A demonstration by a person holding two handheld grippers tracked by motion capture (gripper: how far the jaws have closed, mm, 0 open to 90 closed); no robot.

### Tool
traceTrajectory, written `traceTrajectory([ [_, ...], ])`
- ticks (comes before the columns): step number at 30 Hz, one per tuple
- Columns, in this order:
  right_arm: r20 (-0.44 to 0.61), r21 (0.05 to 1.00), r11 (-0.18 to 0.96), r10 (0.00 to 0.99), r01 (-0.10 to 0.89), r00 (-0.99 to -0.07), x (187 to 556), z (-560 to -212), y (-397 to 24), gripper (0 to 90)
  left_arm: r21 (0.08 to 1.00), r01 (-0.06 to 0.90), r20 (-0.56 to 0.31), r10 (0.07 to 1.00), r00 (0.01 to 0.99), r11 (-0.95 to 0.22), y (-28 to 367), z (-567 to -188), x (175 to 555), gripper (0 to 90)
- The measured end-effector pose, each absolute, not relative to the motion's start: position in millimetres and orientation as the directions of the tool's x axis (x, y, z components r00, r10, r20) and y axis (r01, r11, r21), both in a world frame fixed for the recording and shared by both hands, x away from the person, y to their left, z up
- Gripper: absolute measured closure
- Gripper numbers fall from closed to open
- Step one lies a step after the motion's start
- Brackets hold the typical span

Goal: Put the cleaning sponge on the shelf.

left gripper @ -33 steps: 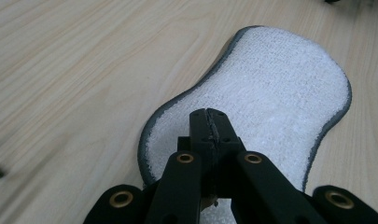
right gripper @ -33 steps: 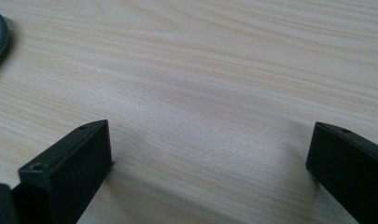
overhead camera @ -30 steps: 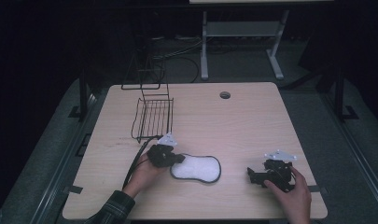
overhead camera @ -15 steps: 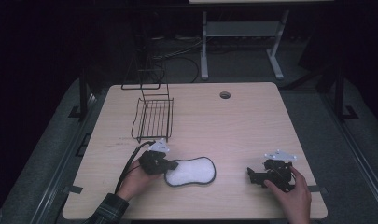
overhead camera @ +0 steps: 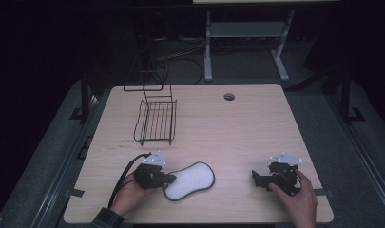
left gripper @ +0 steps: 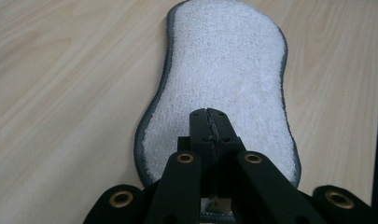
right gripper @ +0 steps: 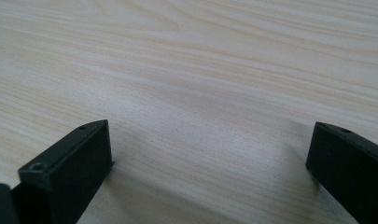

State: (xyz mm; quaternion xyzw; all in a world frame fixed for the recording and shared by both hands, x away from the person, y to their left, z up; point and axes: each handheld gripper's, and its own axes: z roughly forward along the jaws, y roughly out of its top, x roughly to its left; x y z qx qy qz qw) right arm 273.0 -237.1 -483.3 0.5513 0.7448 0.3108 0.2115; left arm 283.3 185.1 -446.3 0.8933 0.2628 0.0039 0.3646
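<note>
The left gripper (overhead camera: pixel 168 179) sits at the near-left end of the sponge pad (overhead camera: pixel 190 180), its jaws pressed together over that end. In the left gripper view the two black tips meet above the white fleece of the pad (left gripper: pixel 224 70), and the pad's grey edge disappears beneath the linkage, so the jaws appear to pinch the near rim. The pad lies flat on the table (overhead camera: pixel 237 128), its long axis running away from the left gripper and toward the table's middle.

To the right of the pad, well apart from it, the right gripper (overhead camera: pixel 255 176) rests low on the table with its jaws wide; the right gripper view shows bare wood between them.

Beyond the pad, toward the far-left part of the table, stands a black wire rack (overhead camera: pixel 156 121).

The risk, as I judge it, lies in the thin hold: only the rim seems caught, so a quick lift or drag could let the limp pad slip free or fold under itself.

How much of the rim is truly clamped is hidden under the linkage. The rack's upper frame fades into the dark background.
</note>
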Motion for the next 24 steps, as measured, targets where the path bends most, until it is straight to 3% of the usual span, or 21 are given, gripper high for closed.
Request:
traceTrajectory([
  [7,0.027,0.696,0.200,0.953,0.690,-0.303,273.0,-483.4,-237.1,0.0,0.656,0.467,-0.184,0.475,0.860,-0.592,186.5,-445.8,281.6,89.5],
  [11,0.028,0.696,0.199,0.953,0.690,-0.303,273.0,-483.3,-237.1,0.0,0.670,0.461,-0.175,0.480,0.860,-0.582,187.3,-442.7,282.9,82.2],
  [15,0.027,0.696,0.200,0.953,0.689,-0.303,273.0,-483.4,-237.1,0.0,0.687,0.468,-0.184,0.490,0.852,-0.556,186.1,-439.9,285.3,69.7],
  [17,0.027,0.696,0.200,0.953,0.689,-0.303,273.0,-483.4,-237.1,0.0,0.690,0.469,-0.188,0.490,0.851,-0.551,184.4,-439.0,286.9,59.4],
  [24,0.027,0.696,0.200,0.953,0.689,-0.303,273.0,-483.4,-237.1,0.0,0.705,0.445,-0.183,0.465,0.866,-0.552,171.3,-437.2,290.8,40.6],
])
